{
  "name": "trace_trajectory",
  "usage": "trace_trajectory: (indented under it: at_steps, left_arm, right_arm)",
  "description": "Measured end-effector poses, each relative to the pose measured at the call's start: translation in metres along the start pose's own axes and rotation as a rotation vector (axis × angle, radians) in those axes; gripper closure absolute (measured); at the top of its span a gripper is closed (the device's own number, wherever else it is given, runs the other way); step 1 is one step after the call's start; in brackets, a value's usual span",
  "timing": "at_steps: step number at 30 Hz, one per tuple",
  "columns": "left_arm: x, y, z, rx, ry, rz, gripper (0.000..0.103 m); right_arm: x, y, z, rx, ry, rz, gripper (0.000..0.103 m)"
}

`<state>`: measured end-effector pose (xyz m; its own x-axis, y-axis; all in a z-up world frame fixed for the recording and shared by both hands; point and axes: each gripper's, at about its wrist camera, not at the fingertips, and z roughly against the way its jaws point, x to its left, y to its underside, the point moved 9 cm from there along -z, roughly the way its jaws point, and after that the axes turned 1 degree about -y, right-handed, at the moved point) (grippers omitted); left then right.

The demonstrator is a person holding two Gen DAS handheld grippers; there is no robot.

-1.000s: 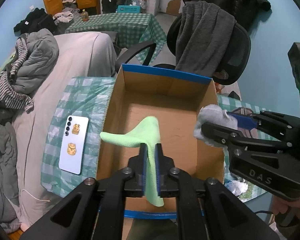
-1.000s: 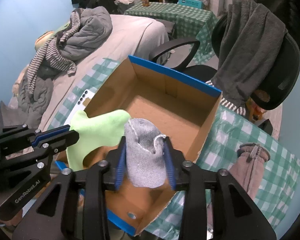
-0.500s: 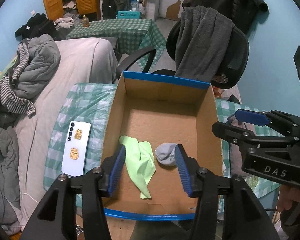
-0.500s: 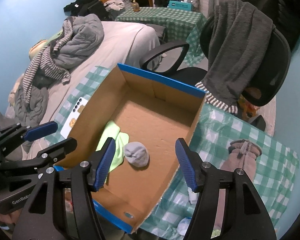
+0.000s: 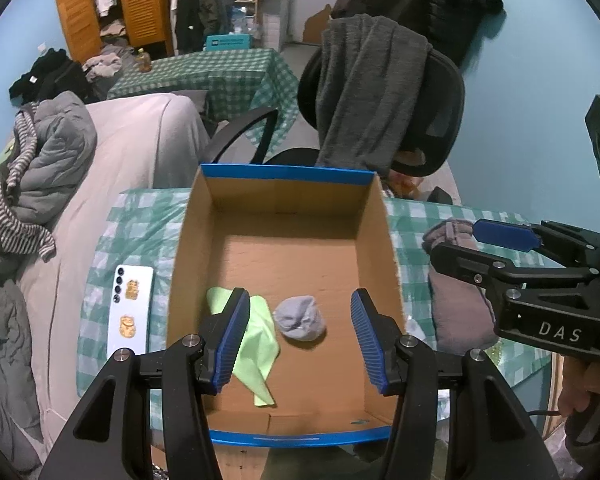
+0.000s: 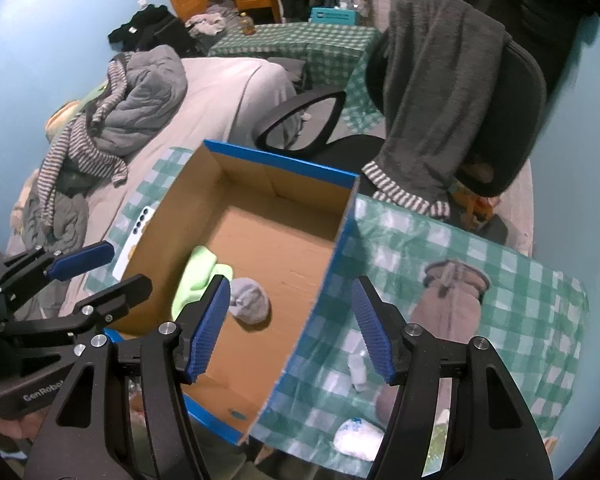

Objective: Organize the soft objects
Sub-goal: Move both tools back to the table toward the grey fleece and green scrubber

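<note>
Cardboard forms the open box [image 5: 292, 216] that is set on the counter [image 5: 140, 224], which is covered by a green checked cloth; the box rim is edged in blue. On the box floor, near the front wall, a light green cloth [image 5: 260, 344] is seen lying crumpled, and a balled grey sock [image 5: 300, 322] is seen just beside it on the right, the two touching or nearly so. The left claw [image 5: 298, 336] is held above the near end of the box with its blue pads spread apart; nothing is pinched between them, though the green cloth and the sock are seen below the gap. The right claw [image 6: 292, 332] is likewise spread and empty, held over the right wall of the box, so that the sock [image 6: 250, 300] and the green cloth [image 6: 198, 276] are seen to the left of its gap. A white phone [image 5: 130, 312] is laid face down on the counter left of the box. To the right of the box a brownish-grey soft item [image 6: 446, 296] is left on the checked cloth, with some crumpled white pieces [image 6: 358, 438] nearer the front edge. Behind the counter an office chair [image 5: 440, 120] is draped with a dark grey garment [image 5: 368, 92], and a bed [image 5: 140, 148] with heaped clothing is seen at the left.
</note>
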<state>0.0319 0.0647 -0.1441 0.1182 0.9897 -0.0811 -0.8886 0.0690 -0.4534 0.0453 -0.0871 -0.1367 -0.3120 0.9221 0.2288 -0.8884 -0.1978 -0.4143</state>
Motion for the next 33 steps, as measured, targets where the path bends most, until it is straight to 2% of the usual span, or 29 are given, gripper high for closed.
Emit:
trace_trajectory:
  at_steps: [10,15,23,27,33]
  left_arm:
    - [-0.033,0.0,-0.005,0.041,0.011,-0.064,0.049]
    - [-0.055,0.0,-0.008,0.055,-0.009,-0.128,0.049]
    - [-0.09,-0.001,-0.016,0.068,0.006,-0.214,0.049]
    - [-0.11,-0.001,-0.021,0.078,0.033,-0.241,0.049]
    - [-0.138,-0.001,-0.028,0.104,0.117,-0.24,0.049]
  right_arm:
    - [-0.042,0.021,0.017,-0.003,0.043,-0.078,0.039]
    - [-0.065,0.036,0.026,-0.003,0.071,-0.127,0.039]
    - [-0.102,0.061,0.038,0.002,0.12,-0.218,0.039]
    - [-0.12,0.076,0.045,0.004,0.148,-0.265,0.039]
    - [-0.147,0.102,0.054,0.008,0.187,-0.333,0.039]
